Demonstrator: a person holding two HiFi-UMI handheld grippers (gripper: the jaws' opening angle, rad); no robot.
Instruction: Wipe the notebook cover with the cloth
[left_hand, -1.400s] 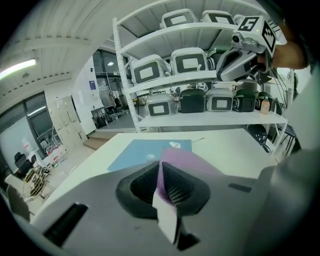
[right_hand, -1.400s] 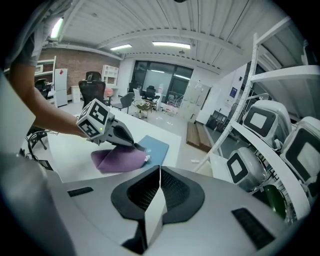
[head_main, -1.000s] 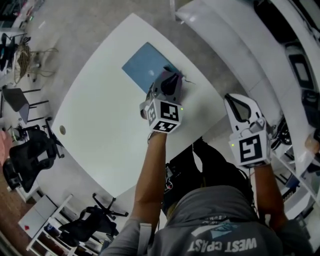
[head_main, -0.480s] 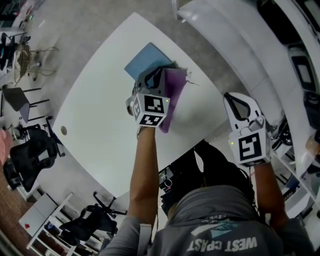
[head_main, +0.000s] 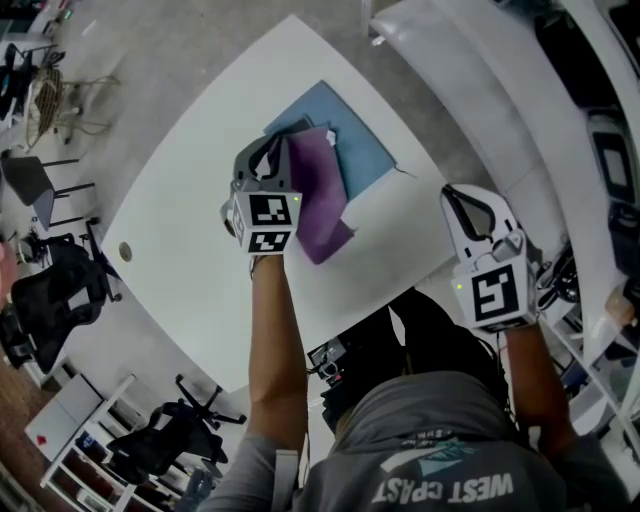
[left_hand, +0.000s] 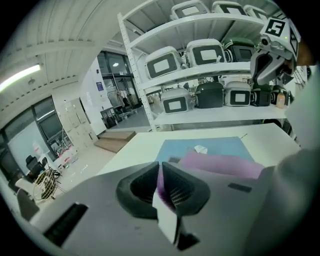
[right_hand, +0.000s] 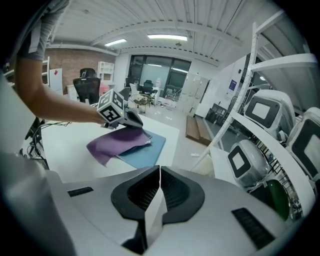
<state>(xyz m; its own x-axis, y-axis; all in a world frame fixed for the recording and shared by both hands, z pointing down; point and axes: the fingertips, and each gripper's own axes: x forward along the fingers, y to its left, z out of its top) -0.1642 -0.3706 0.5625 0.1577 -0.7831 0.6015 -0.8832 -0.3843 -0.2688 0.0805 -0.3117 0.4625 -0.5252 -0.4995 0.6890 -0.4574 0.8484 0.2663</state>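
The left gripper (left_hand: 160, 172) has its jaws closed on one edge of a purple cloth (left_hand: 220, 165); a sliver of purple shows pinched between the two ribbed pads. From that pinch the cloth runs ahead and to the right of the jaws in a loose, flat sheet. Just beyond the jaws lies a blue notebook (left_hand: 225, 145), flat on a white bench (left_hand: 145, 145), with the cloth draped across its nearer part. A small pale scrap (left_hand: 200, 149) sits on the blue cover, ahead of the cloth.

From above, the left gripper (head_main: 272, 150) reaches out over the bench (head_main: 190, 230). The cloth (head_main: 318, 195) spreads to the right of its jaws, one end over a corner of the notebook (head_main: 355, 140), the other on bare bench.

The right gripper (right_hand: 159, 172) has its jaws closed together with nothing between them. Ahead and to the left of those jaws, well apart from them, are the cloth (right_hand: 117, 142), the notebook (right_hand: 145, 152) under it, and the left gripper (right_hand: 117, 112) on the cloth's far edge. From above, the right gripper (head_main: 468, 200) is at the bench's right edge.

Far beyond the left jaws, white shelving (left_hand: 200, 75) holds rows of grey-and-white cases.
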